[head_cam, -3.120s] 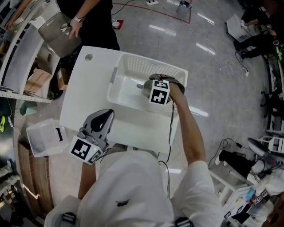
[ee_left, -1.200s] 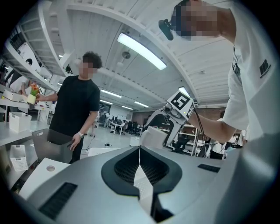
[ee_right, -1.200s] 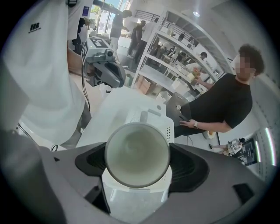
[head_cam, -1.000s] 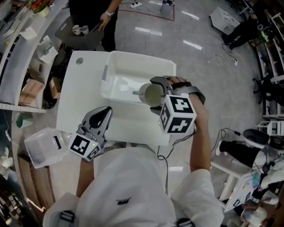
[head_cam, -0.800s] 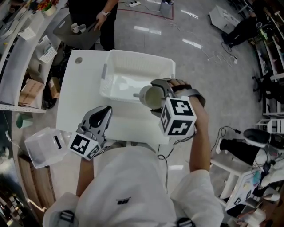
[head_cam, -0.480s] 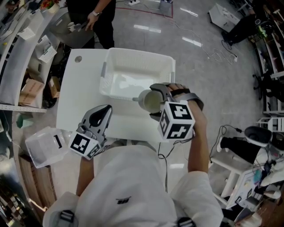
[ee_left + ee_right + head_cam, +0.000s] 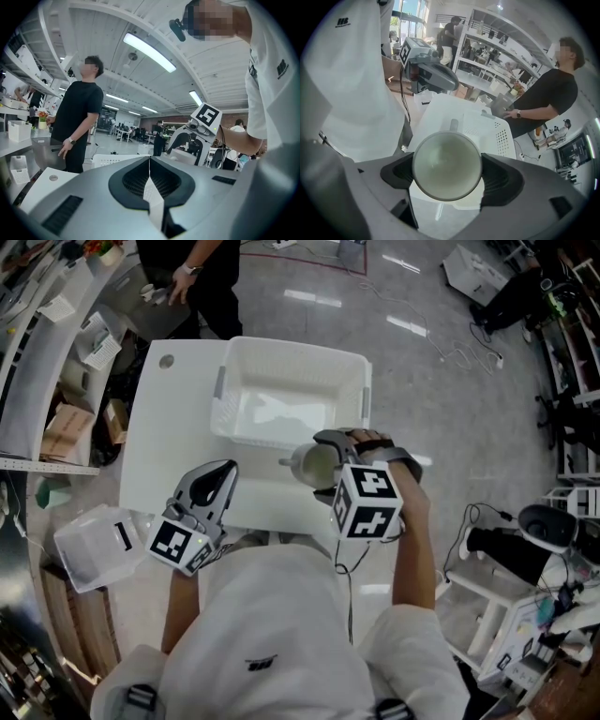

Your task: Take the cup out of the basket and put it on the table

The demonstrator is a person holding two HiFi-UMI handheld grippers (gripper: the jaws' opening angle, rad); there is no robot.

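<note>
A pale, empty cup (image 7: 446,165) fills the right gripper view, its mouth facing the camera and both jaws pressed on its sides. In the head view my right gripper (image 7: 323,465) carries the cup (image 7: 313,465) in the air over the white table (image 7: 178,418), just in front of the near rim of the white basket (image 7: 292,357). The basket looks empty. My left gripper (image 7: 217,486) rests low at the table's front left, its jaws shut together with nothing between them (image 7: 150,171).
A person in a black shirt (image 7: 77,117) stands at the far left corner of the table, beside shelving (image 7: 37,343). A translucent plastic box (image 7: 94,545) sits left of the table. Cables and office chairs lie on the floor to the right.
My right gripper has carried the cup back out of the basket, toward me and over the table's front part. The left gripper has stayed put.
</note>
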